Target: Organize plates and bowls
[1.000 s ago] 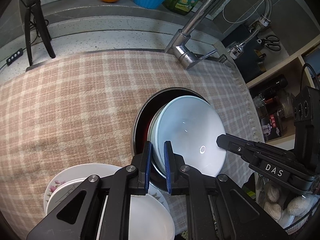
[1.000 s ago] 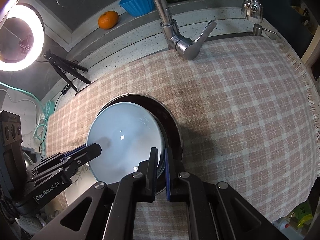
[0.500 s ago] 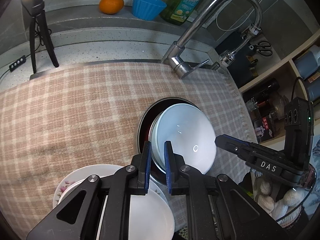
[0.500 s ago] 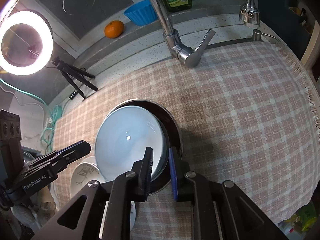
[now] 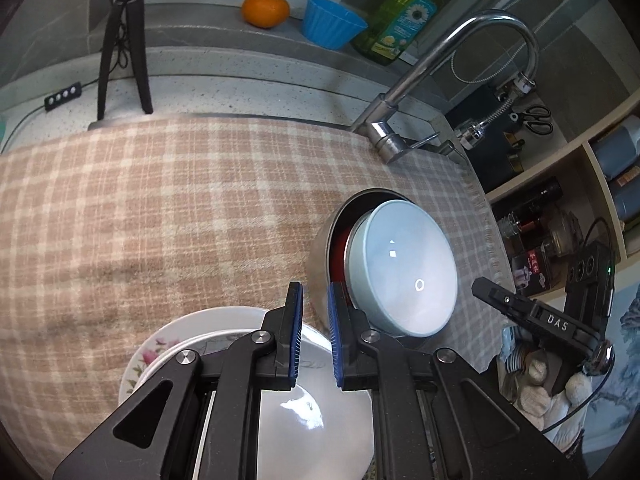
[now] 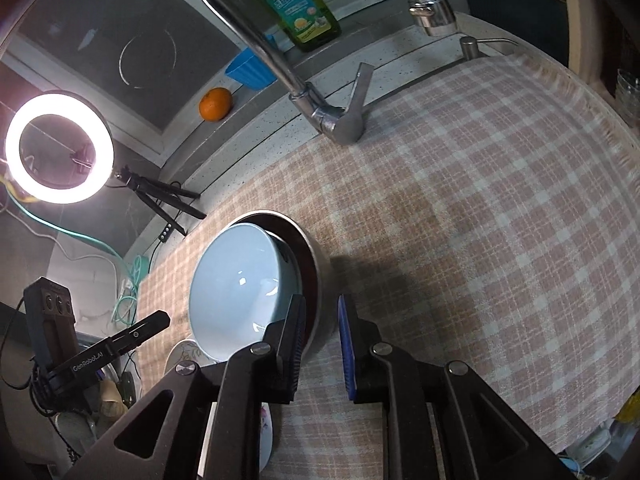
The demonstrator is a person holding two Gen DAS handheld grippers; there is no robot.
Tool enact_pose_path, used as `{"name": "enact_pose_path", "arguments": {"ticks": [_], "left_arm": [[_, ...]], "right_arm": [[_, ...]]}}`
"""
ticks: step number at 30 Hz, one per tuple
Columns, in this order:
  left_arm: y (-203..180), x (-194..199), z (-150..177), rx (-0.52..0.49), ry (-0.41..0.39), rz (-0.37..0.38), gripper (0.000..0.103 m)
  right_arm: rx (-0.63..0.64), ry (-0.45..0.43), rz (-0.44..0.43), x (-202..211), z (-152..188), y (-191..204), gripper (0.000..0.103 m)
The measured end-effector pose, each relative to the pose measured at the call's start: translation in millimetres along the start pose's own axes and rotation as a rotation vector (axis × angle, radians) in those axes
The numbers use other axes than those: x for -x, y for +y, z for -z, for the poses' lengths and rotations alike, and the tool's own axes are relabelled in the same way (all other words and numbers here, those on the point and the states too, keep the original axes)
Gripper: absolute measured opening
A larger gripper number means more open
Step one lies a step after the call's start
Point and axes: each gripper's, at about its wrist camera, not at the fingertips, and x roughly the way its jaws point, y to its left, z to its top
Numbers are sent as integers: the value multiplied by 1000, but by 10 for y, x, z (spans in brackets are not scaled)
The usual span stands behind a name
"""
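Nested bowls (image 5: 404,276) sit on the checked bench (image 5: 160,208). Left hand-held gripper (image 5: 315,336) nearly clenched, empty; right hand-held gripper (image 6: 322,354) released, empty. Next grasp should seat squarely on a rim.

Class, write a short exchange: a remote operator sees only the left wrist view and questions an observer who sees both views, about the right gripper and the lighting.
Operator: Is the right gripper clamped on the blue bowl?
Observer: No. Its pads stand apart and pinch nothing; the bowl lies to their left, inside the metal pot.
Operator: What tops the black tripod?
Observer: A lit ring light, at the left edge of the right wrist view.
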Motion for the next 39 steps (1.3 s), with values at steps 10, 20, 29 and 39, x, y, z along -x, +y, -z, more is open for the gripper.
{"name": "enact_pose_path", "arguments": {"ticks": [10,20,29,39], "left_arm": [[-57,-188,-39,-16,19,-14,11],[-50,-276,-118,-35,30,4,11],[-47,-375,-146,-40,55,-22,11],[-52,-546,-173,-35,111,-18,9]], "right_arm": [[37,24,-6,-185,23,13,15],[47,66,6,-310,-58,52,15],[32,103,10,-422,-69,15,15],[30,144,-1,-504,-103,27,10]]}}
